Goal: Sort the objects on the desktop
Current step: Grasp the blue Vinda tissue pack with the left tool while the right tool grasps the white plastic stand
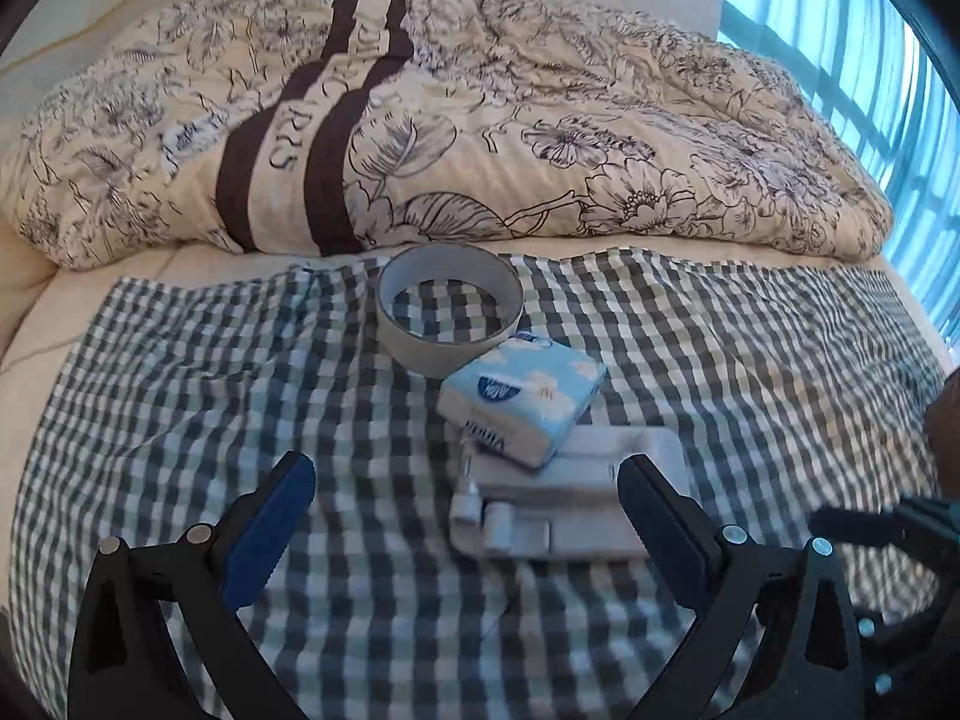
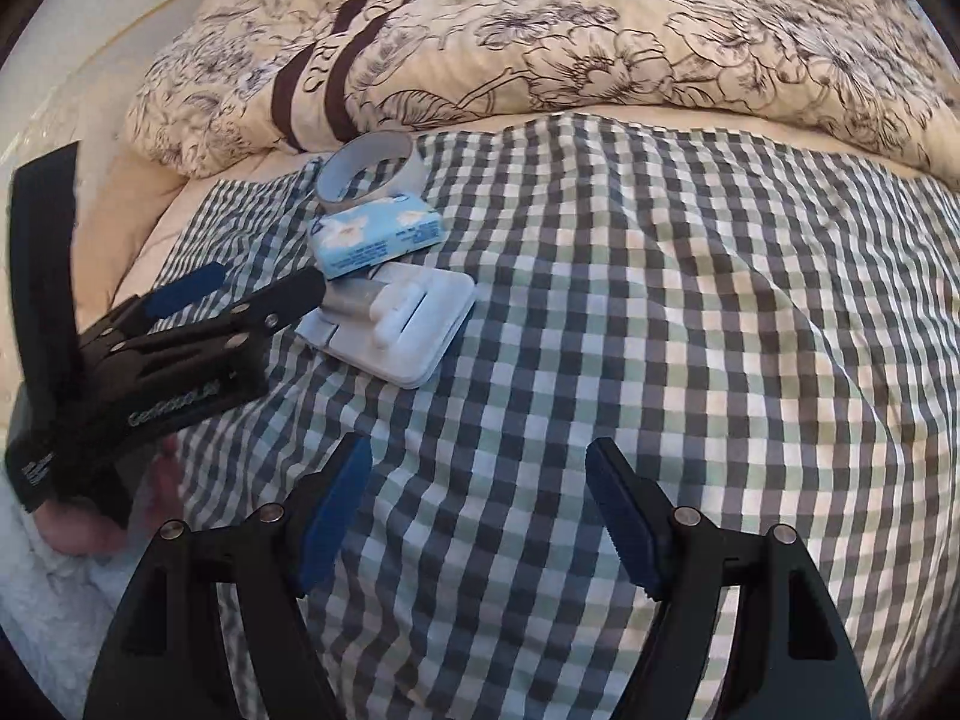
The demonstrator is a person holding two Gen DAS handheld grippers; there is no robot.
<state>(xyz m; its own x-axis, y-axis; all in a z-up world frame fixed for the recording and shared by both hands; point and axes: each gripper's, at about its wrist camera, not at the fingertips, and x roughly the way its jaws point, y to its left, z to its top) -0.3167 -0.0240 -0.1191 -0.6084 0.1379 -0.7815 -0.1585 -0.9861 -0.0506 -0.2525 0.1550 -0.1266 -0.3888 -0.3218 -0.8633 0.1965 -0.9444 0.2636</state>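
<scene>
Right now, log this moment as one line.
left gripper: open, over white plastic tray | right gripper: open, empty | blue tissue pack, grey tape ring: untouched

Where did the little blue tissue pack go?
The tissue pack sits mid-frame in the left wrist view on the checked cloth, between the tape ring behind and the white stand in front.
</scene>
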